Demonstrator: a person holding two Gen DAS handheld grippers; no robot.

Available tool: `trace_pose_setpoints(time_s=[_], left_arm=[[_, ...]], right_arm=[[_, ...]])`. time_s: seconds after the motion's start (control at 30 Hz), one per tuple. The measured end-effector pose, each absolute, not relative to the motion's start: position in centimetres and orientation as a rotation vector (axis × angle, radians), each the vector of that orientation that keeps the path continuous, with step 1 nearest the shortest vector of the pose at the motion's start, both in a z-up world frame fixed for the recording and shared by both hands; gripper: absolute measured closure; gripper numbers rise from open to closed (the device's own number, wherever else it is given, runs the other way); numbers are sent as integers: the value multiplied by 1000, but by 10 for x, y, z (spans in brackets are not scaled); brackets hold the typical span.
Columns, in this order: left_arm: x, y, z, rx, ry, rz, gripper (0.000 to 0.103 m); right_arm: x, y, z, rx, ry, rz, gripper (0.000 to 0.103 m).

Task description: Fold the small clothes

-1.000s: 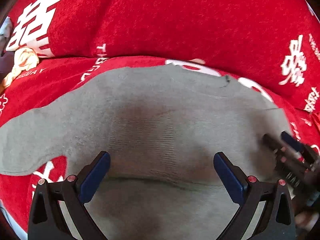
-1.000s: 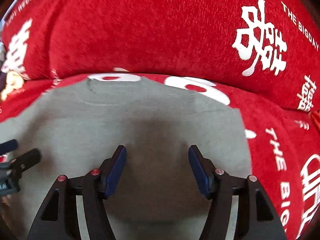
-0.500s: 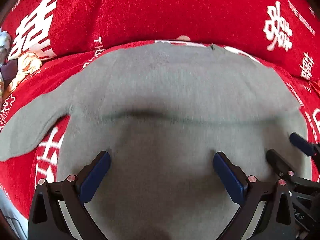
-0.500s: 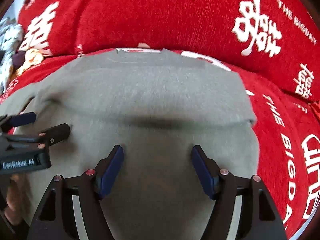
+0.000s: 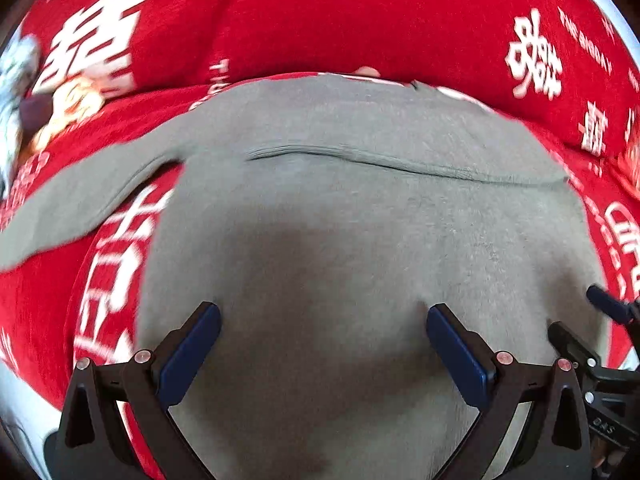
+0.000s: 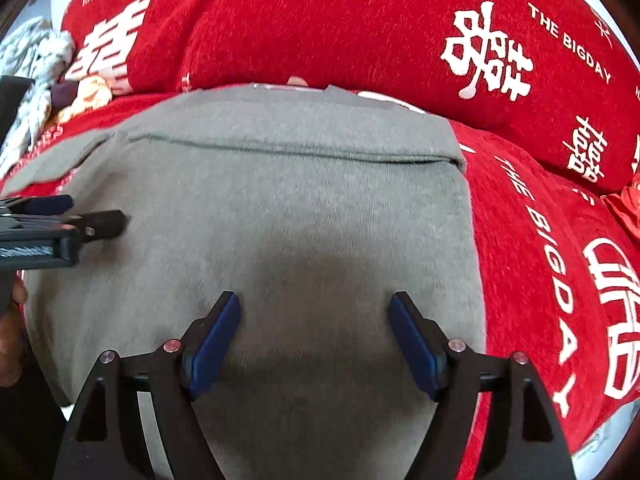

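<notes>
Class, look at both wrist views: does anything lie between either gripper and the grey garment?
Nothing visible does. The left gripper and right gripper hang with open jaws directly over the grey garment; only bare cloth shows between the jaws.

grey garment [image 5: 360, 220] near hem cut off below, sleeve [image 5: 80, 200] motion-blurred

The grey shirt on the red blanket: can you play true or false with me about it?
1. The grey shirt has a folded edge lying across it. True.
2. The right gripper is squeezing the shirt. False: its jaws have just been opening and stand apart, nothing pinched.
3. One sleeve sticks out to the side onto the red blanket. True.
4. The blanket has blue stars. False: it has white characters and letters.
5. The left gripper is shut. False: its jaws stand wide open.
</notes>
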State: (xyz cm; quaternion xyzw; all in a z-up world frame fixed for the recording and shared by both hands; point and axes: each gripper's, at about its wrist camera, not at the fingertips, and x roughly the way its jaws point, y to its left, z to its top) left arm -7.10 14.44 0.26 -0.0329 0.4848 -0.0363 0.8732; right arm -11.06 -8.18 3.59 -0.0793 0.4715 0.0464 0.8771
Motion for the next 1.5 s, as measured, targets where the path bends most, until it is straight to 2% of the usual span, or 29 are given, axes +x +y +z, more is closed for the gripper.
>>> trace_pose_setpoints(time_s=[0.17,0.43,0.57,1.03,1.33,1.5], left_arm=[[-82,232,11,-264,953,103,0],[-102,396,-5,-630,838,410,0],[-104,438,-21,-734,811,440,0],[-65,488,-16,-670,749,493,0],[-50,514,-15,-705,672,508,0],[-59,521,-16,-798,554,532,1]], right_arm=[[-109,-71,46,-164,987,129,23],[-97,-35,48,-195,980,170,23],[-95,-14,48,-229,984,194,23],[-27,118,65,-324,916,386,23],[17,201,43,-372,964,462,23],[27,235,25,-408,996,482,23]])
